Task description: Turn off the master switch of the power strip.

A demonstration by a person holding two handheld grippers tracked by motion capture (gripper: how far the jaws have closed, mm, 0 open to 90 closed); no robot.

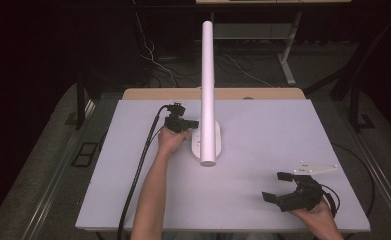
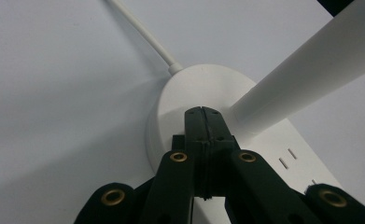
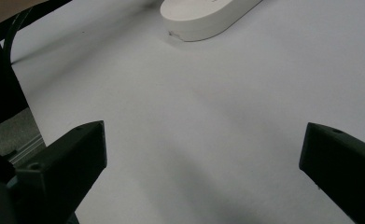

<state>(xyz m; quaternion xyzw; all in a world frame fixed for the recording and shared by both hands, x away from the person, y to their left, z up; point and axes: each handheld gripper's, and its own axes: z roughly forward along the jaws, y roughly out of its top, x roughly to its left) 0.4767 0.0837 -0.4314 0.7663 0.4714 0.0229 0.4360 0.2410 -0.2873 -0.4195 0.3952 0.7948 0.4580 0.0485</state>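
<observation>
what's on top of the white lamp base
A white pole rises from the base. The left gripper, jaws shut, presses on the base beside the pole. Small slot marks show nearby. The gripper covers whatever lies under its tips.

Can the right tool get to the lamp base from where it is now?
Probably yes. The right tool is open, and bare table lies between it and the lamp base. The left tool is shut at the base's far side, so the near side looks free.
</observation>
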